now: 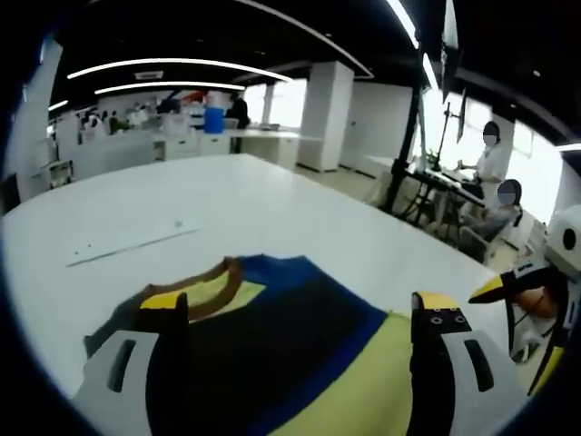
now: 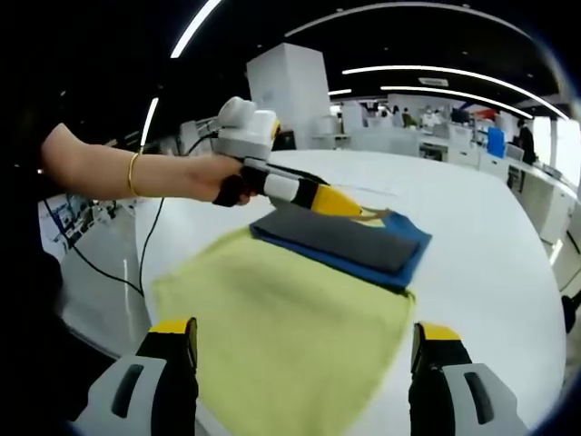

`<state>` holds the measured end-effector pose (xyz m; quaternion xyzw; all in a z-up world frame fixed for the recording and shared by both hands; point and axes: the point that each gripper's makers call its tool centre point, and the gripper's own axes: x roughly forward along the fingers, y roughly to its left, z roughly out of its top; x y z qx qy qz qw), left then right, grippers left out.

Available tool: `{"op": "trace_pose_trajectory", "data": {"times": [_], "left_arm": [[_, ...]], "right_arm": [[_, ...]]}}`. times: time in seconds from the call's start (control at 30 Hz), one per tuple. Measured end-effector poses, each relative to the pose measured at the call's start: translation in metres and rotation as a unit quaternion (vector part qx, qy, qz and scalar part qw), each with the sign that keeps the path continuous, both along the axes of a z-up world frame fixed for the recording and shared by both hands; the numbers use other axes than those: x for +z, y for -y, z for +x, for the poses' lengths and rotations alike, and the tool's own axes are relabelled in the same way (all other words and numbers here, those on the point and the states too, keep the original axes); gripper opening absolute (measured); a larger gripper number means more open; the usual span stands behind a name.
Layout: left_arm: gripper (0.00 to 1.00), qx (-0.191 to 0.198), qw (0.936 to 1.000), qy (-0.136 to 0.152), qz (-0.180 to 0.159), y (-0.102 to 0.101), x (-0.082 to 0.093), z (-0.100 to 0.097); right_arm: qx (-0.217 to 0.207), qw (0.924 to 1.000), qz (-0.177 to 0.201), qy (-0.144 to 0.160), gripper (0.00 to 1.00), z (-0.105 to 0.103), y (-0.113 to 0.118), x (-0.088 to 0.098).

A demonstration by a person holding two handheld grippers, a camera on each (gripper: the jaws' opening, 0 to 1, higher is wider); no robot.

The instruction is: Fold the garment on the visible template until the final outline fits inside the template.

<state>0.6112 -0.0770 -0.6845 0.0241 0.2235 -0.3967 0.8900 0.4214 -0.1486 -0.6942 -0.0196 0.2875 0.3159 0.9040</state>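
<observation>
One soft knit garment (image 2: 300, 309), pale yellow in the body with a blue band and a dark grey panel folded over its far end, lies flat on the round white worktop (image 2: 490, 227), near the edge closest to the person. Light, limp cloth by the look of it: it should drape and sag when lifted, slide easily on the smooth top, no fragility. Best purchase judged to be the yellow hem corners nearest the right tongs (image 2: 304, 350), pinched through one layer. Right tongs wide apart, empty, poised over that hem. Left tongs (image 1: 300, 313) also wide, empty, above the brown-trimmed collar (image 1: 218, 282). No template outline can be made out; a thin white strip (image 1: 127, 243) lies farther out on the worktop.
</observation>
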Motion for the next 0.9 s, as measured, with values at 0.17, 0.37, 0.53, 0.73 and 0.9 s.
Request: {"op": "trace_pose_trajectory", "data": {"times": [0.17, 0.37, 0.53, 0.73, 0.9], "left_arm": [[0.99, 0.026, 0.9996, -0.004, 0.0, -0.03, -0.002, 0.004], [0.94, 0.046, 0.9989, 0.006, 0.0, -0.061, -0.003, 0.002], [0.89, 0.066, 0.9976, 0.015, -0.016, -0.081, -0.002, 0.001], [0.83, 0.077, 0.9969, 0.015, 0.004, -0.11, -0.01, -0.003], [0.78, 0.103, 0.9944, 0.008, 0.02, -0.138, -0.016, -0.004]], "right_arm": [[0.012, 0.9999, -0.006, 0.0, 0.97, -0.001, -0.005, 0.0], [0.016, 0.9999, 0.002, 0.001, 0.96, -0.002, -0.01, 0.001], [0.02, 0.9998, 0.004, -0.001, 0.96, -0.003, -0.013, 0.0], [0.027, 0.9996, 0.008, -0.001, 0.96, -0.004, -0.019, 0.001], [0.03, 0.9995, 0.008, 0.0, 0.96, -0.003, -0.021, 0.003]]}}
